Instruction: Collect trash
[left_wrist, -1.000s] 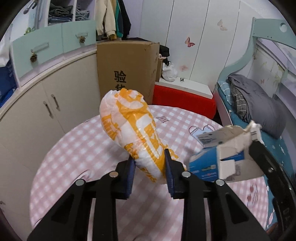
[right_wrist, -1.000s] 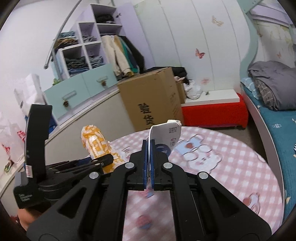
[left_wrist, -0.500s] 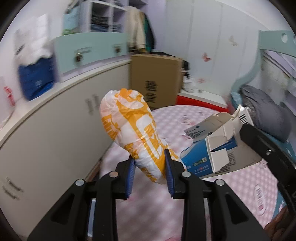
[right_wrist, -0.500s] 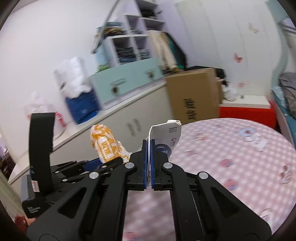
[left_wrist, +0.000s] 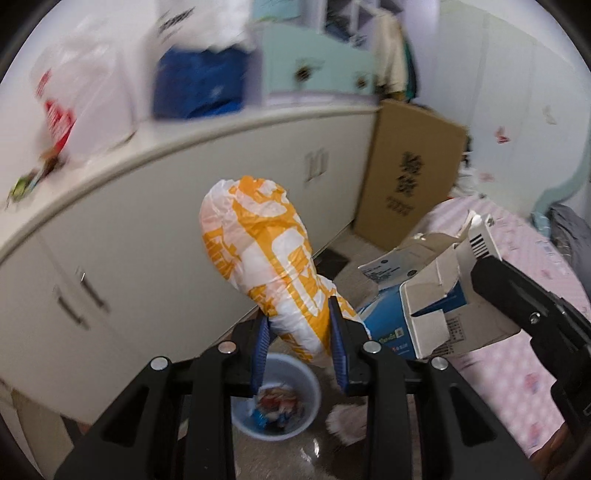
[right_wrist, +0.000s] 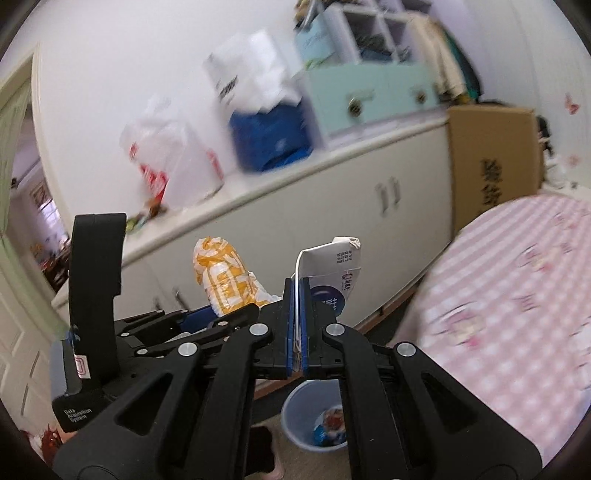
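My left gripper (left_wrist: 299, 332) is shut on an orange-and-white plastic bag (left_wrist: 266, 258), held in the air; the bag also shows in the right wrist view (right_wrist: 225, 277). My right gripper (right_wrist: 296, 321) is shut on a flattened blue-and-white carton (right_wrist: 332, 266), which shows to the right of the bag in the left wrist view (left_wrist: 424, 306). A light blue trash bin (left_wrist: 273, 402) with some wrappers inside stands on the floor below both grippers; it also shows in the right wrist view (right_wrist: 317, 421).
A long white cabinet (left_wrist: 147, 240) runs along the wall behind the bin, with bags on top. A brown cardboard box (left_wrist: 410, 184) stands at its far end. A round table with a pink checked cloth (right_wrist: 517, 314) is to the right.
Both grippers have swung left off the pink table with the bag and the carton still held. The cabinet and the floor bin have come into view below them.
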